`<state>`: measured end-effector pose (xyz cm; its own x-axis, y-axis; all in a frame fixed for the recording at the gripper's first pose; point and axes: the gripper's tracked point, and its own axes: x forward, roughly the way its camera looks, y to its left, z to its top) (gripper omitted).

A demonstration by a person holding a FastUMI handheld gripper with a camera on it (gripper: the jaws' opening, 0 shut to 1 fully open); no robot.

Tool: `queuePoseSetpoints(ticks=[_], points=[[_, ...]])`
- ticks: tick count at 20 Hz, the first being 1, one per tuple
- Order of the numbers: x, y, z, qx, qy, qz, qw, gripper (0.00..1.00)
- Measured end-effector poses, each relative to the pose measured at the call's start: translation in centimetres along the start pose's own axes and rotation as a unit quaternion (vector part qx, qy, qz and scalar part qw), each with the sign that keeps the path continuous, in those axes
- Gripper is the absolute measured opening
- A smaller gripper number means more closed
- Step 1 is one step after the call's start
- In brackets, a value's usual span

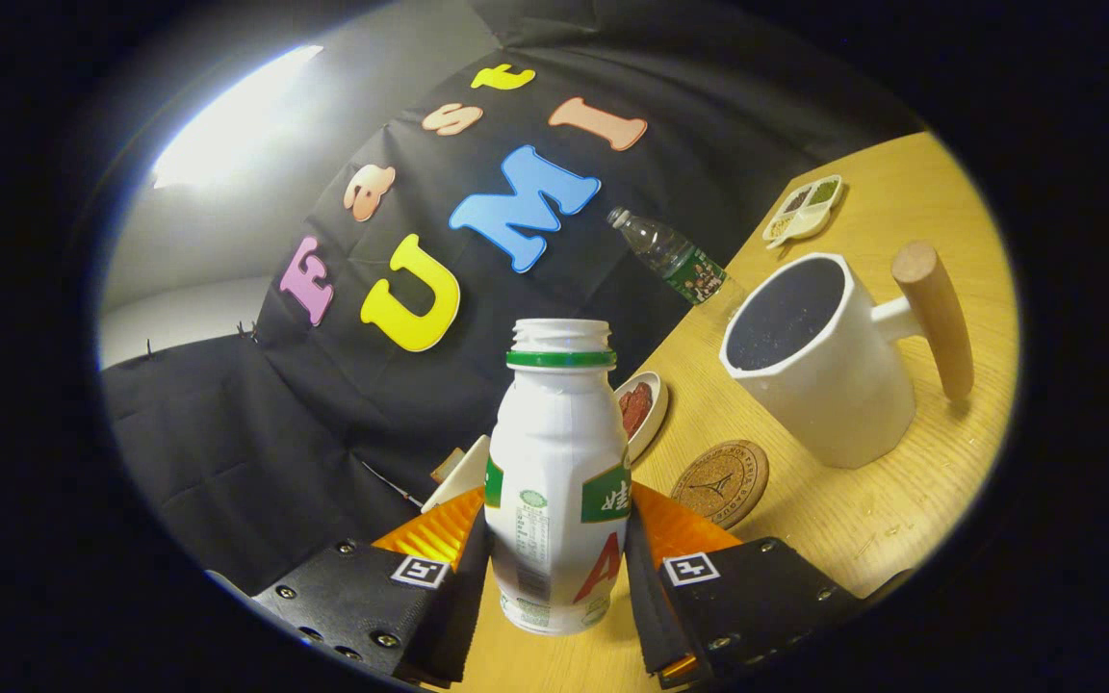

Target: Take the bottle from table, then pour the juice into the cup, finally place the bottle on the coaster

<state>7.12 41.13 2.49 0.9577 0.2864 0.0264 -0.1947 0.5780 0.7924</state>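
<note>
Gripper closed on the bottle — both fingers pressed against its lower sides, one on each flank, nothing slack between. Held the bottle between the fingers, cap off, open threaded neck up top, tilted along with the whole scene. Risk from here, as a judgement: smooth plastic walls and a low grip, so a quick tip toward the cup could let it twist or slide in the fingers, and the wide mouth could throw juice past the rim onto the table. Cup stood beyond the fingers to the right, wooden handle turned away; coaster lay just ahead, near the cup's base — a crowded spot for setting down. Bottle itself: white, squat, green neck ring, green and red label, bottom seemingly clear of the wood, though hard to tell.
</note>
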Motion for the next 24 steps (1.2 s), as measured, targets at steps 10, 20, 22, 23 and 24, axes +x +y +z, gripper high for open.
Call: queuePoseSetpoints(ticks=[10, 20, 22, 23, 24], points=[[0.0, -0.6, 0.8, 0.100, -0.018, 0.020, 0.995, 0.66], [0.3, -0.4, 2.1, 0.208, -0.042, 0.042, 0.976, 0.65], [0.2, -0.4, 2.5, 0.227, -0.048, 0.046, 0.972, 0.65], [0.1, -0.3, 2.6, 0.236, -0.051, 0.051, 0.969, 0.65], [0.1, -0.3, 2.8, 0.244, -0.054, 0.054, 0.967, 0.65]])
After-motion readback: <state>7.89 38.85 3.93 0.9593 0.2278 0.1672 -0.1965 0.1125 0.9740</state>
